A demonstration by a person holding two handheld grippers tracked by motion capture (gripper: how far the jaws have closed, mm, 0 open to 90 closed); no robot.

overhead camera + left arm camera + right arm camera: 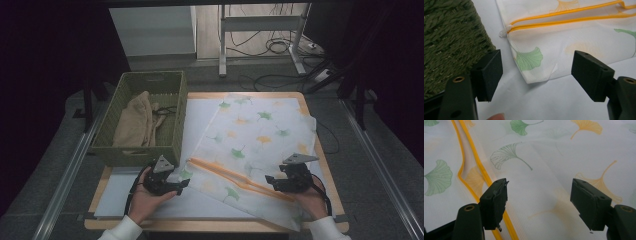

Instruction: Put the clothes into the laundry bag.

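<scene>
Gaping left hand-held gripper (536, 75), right hand-held gripper (539, 205) apart, laundry bag (255, 140) contents indiscernible

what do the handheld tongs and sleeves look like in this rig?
Both tongs are black: the left tongs and right tongs each carry a grey three-cornered plate on top and trail a black cable. In the gripper views, each has two blocky black pads on arms with brass-ringed holes. The person wears white sleeves.

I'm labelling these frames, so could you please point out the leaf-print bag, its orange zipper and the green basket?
leaf-print bag (260, 132), high view, middle of the fabric.
orange zipper (574, 15), left gripper view, on the upper orange strip.
green basket (131, 153), high view, near woven wall.
</scene>
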